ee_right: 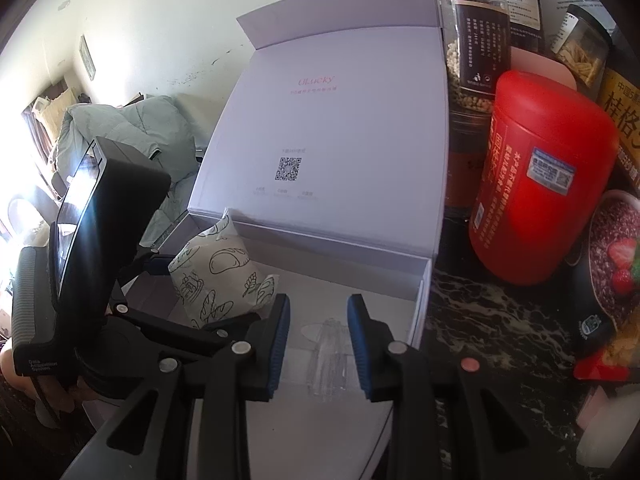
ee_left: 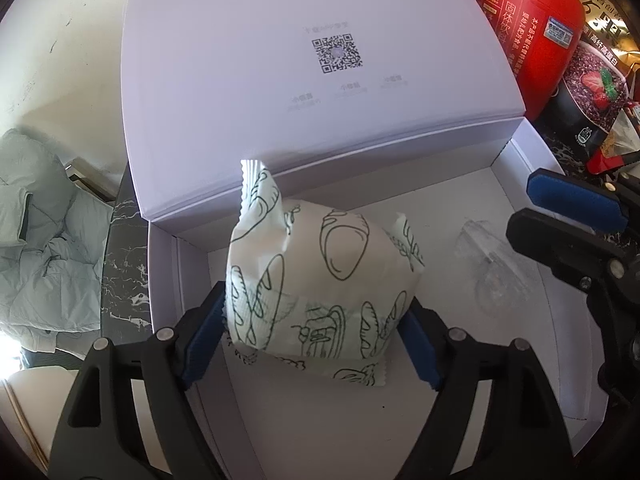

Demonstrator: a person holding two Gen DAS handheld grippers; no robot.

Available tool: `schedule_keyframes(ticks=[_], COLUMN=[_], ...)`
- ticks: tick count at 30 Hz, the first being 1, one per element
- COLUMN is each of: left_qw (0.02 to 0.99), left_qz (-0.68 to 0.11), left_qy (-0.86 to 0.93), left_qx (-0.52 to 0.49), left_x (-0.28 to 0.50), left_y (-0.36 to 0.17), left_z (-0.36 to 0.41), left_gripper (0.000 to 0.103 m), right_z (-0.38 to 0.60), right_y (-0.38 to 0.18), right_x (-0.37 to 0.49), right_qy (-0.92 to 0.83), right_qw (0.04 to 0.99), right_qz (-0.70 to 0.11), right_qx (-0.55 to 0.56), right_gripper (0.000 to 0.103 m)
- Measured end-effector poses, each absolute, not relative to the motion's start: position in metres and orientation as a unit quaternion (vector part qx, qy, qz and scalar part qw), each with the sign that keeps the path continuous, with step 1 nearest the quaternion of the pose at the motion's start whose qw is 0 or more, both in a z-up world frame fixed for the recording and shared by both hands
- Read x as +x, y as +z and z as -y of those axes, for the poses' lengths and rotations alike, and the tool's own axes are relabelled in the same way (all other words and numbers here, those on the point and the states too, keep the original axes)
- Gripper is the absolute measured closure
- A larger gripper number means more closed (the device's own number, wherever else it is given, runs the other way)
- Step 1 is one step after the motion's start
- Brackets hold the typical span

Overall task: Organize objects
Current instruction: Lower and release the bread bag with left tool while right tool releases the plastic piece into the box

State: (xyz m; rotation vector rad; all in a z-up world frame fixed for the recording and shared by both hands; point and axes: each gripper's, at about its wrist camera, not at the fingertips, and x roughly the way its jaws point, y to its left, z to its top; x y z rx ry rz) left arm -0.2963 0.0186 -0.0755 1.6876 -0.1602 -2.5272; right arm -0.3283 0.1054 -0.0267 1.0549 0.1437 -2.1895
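I am pinching a white snack packet (ee_left: pixel 320 280) printed with green line drawings of bread between the 2 blue pads of my left gripper (ee_left: pixel 316 344), holding it over the near left part of the open white box (ee_left: pixel 560 380). The packet's crimped end is sticking up toward the raised box lid (ee_left: pixel 312 60), which is leaning back at the far side. On the lid's inner face I am reading pink "ULucky" lettering (ee_right: pixel 316 81) and, lower down, a QR code (ee_left: pixel 337 54) with faint text that is too small to read. My right gripper (ee_right: pixel 319 344) is hanging spread apart, its 2 blue pads on either side of a clear plastic wrapper (ee_right: pixel 328 356) lying on the box floor, not touching it as far as I can tell. To the right of the box, on the dark marbled counter (ee_right: pixel 480 320), a red canister (ee_right: pixel 548 192) with Chinese text and a "PICC" mark is standing beside a black pouch (ee_left: pixel 596 92) showing strawberries.
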Motion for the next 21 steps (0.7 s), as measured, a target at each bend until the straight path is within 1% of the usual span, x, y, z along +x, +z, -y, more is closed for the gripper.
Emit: schedule_keyframes(ticks=[3, 5, 8, 12, 14, 19, 20, 21], left_qw=[0.052, 0.049, 0.044, 0.042, 0.043, 0.041, 0.040, 0.039], left_qz=[0.053, 0.045, 0.032, 0.028, 0.032, 0.033, 0.034, 0.034], left_qy=[-0.829, -0.828, -0.827, -0.840, -0.846, -0.860, -0.861, -0.863], left_qx=[0.555, 0.556, 0.560, 0.541, 0.530, 0.508, 0.506, 0.502], left_x=[-0.295, -0.294, -0.292, -0.286, -0.281, -0.271, -0.284, -0.283], left_y=[-0.074, -0.072, -0.069, -0.055, -0.047, -0.028, -0.028, -0.020], left_z=[-0.021, -0.021, -0.022, -0.028, -0.031, -0.038, -0.046, -0.039], left_gripper=[0.023, 0.023, 0.022, 0.020, 0.017, 0.016, 0.016, 0.016], right_z=[-0.101, -0.102, -0.105, -0.110, -0.112, -0.114, -0.120, -0.120], right_y=[-0.021, -0.016, -0.007, 0.004, 0.010, 0.021, 0.024, 0.027], right_x=[-0.325, -0.324, -0.320, -0.318, -0.318, -0.313, -0.309, -0.307], right_qy=[-0.846, -0.847, -0.852, -0.860, -0.863, -0.867, -0.869, -0.870], right_qw=[0.344, 0.345, 0.342, 0.327, 0.324, 0.322, 0.322, 0.321], right_qz=[-0.058, -0.058, -0.054, -0.056, -0.056, -0.062, -0.062, -0.063], right_qx=[0.403, 0.400, 0.393, 0.389, 0.384, 0.375, 0.371, 0.368], right_gripper=[0.069, 0.063, 0.058, 0.057, 0.056, 0.054, 0.054, 0.053])
